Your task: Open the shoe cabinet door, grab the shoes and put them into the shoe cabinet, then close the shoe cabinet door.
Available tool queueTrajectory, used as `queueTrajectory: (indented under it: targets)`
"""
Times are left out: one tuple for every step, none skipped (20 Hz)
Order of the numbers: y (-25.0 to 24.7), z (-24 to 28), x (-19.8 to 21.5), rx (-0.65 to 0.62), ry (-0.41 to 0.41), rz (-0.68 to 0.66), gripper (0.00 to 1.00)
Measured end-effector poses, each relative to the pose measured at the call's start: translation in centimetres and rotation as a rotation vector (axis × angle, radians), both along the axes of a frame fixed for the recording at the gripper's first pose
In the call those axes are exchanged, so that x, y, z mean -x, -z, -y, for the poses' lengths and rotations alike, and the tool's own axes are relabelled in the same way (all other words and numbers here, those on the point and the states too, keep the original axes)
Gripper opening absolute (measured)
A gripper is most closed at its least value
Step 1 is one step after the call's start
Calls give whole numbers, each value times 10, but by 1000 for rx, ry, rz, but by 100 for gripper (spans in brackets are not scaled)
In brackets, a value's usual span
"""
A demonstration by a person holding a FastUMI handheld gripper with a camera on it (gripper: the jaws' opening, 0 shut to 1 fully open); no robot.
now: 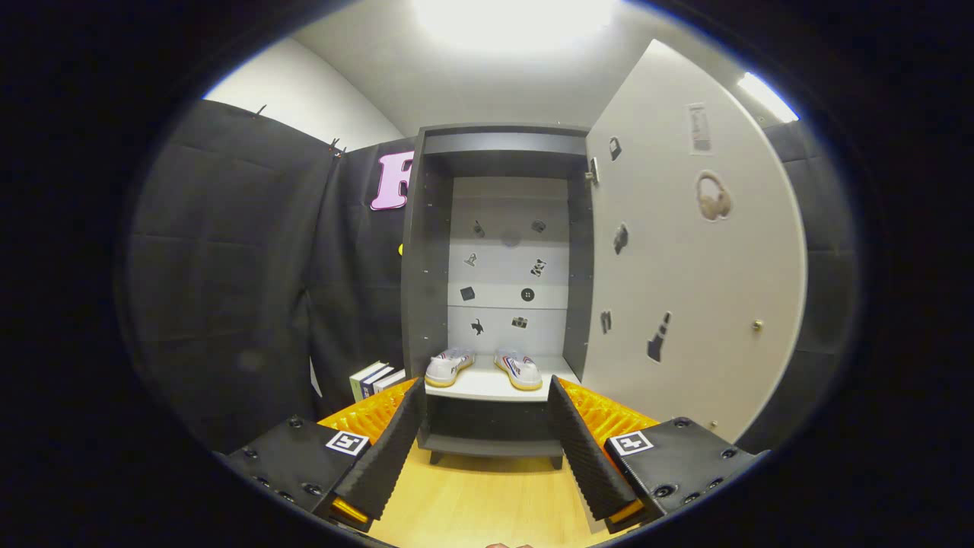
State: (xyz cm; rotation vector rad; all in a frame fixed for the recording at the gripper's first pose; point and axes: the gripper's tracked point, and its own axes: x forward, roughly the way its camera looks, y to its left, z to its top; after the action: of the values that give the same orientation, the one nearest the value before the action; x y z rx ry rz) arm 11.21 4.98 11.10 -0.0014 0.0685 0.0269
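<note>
**Shoes on the shelf, door wide, your fingers apart**

Your gripper (483,449) faces the shoe cabinet (498,289) with its two ribbed black fingers (384,457) spread wide, holding nothing and touching nothing; bare wooden floor (479,495) shows between them. To the left, a few books (377,379) stand against the black cloth wall, just beside the cabinet's left side and just beyond your left finger. Straight ahead, beyond the fingertips, the cabinet stands open: a pair of white sneakers (483,367) sits side by side on the white shelf (491,387), toes toward you, the left shoe (449,367) near the left wall, the right shoe (519,369) a little apart from it. Small dark stickers dot the pale back panel (508,266) above them. To the right, the cabinet door (692,266) is swung fully open toward you, its pale inner face carrying more stickers and a small round knob (757,326) near its outer edge. The door's lower edge runs just behind your right finger.
</note>
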Motion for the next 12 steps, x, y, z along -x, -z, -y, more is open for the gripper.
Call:
queueTrajectory:
  targets:
    - [0,11,15,2,17,-1,99]
    - [-2,24,29,4,41,-1,99]
    - [-2,38,42,0,67,-5,99]
    - [-4,52,53,-10,92,-1,99]
    - [-6,66,63,-24,117,4,99]
    - [-9,81,72,-35,142,10,99]
    - [-13,96,79,-40,166,19,99]
    - [-15,111,85,-43,185,23,99]
    - [-15,126,90,-42,202,18,99]
    - [-14,141,95,-37,213,14,99]
    - [-15,158,97,-29,226,15,99]
    - [-16,175,97,-21,237,17,99]
